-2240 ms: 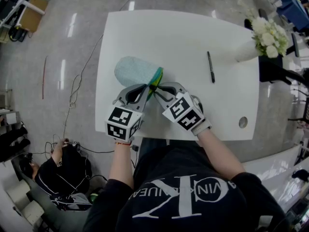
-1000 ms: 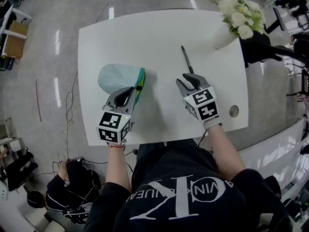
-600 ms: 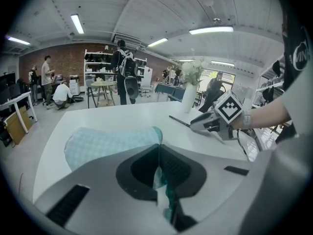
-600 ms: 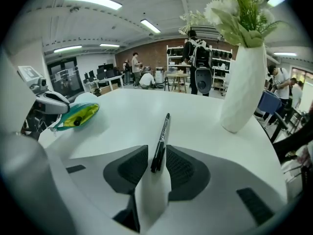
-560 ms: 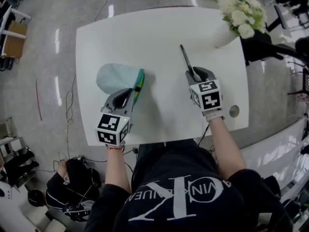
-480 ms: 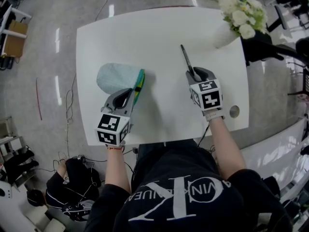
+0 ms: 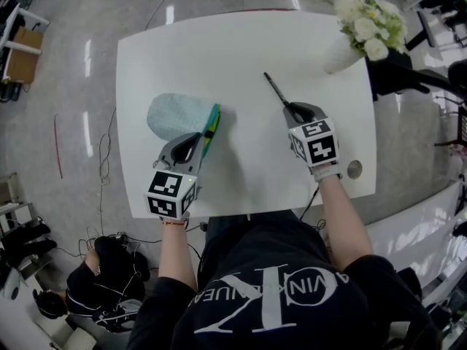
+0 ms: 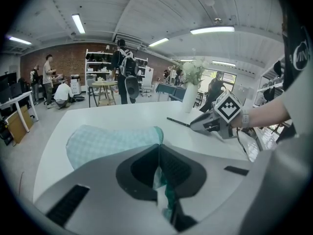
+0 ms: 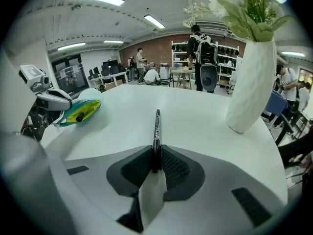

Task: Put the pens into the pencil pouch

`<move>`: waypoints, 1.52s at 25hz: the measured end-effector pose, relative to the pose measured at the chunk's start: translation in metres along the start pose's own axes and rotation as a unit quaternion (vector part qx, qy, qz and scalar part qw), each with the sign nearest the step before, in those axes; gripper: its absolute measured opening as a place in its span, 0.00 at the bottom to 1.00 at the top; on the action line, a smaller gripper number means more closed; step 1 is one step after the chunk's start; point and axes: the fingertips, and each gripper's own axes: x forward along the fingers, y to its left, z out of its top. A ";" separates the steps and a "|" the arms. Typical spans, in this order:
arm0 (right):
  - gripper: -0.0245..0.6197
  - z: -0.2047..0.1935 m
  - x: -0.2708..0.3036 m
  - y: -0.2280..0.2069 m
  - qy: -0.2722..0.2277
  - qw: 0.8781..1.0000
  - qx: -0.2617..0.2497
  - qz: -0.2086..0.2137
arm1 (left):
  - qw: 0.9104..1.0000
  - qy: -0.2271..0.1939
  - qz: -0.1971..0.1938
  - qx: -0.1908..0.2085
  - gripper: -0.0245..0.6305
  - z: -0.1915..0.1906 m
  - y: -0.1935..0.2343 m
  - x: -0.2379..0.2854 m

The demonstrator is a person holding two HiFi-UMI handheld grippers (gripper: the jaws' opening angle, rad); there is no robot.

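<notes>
A light teal checked pencil pouch (image 7: pixel 179 114) lies on the left half of the white table (image 7: pixel 241 46), its green and yellow mouth facing right. My left gripper (image 7: pixel 206 134) is shut on the pouch's mouth edge (image 8: pixel 159 131). A black pen (image 7: pixel 275 90) lies right of centre. My right gripper (image 7: pixel 294 111) has just been closing and is now shut on the pen's near end (image 9: pixel 157 131); the rest of the pen sticks out ahead. In the right gripper view the pouch's open mouth (image 9: pixel 80 110) shows a dark object inside.
A white vase with white flowers (image 7: pixel 349 49) stands at the table's far right, close beyond the pen. A round cable hole (image 7: pixel 354 169) sits near the right front edge. People and shelves are far behind the table in the left gripper view.
My right gripper moved forward to the pen and its jaws closed on the pen's near end. The pen's far tip has swung slightly left. My left gripper and the pouch have stayed put.
</notes>
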 end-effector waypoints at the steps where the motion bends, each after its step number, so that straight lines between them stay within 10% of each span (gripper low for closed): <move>1: 0.15 0.000 0.000 0.000 0.001 1.000 -0.004 0.003 | 1.000 0.000 0.001 0.000 0.05 0.000 0.000 0.000; 23: 0.15 0.019 -0.024 0.153 -0.008 0.967 -0.124 0.223 | 0.996 -0.029 0.081 -0.037 0.05 0.003 0.037 -0.017; 38: 0.15 0.035 -0.004 0.189 0.026 0.957 -0.159 0.243 | 1.000 -0.022 0.017 -0.013 0.05 0.001 0.014 -0.018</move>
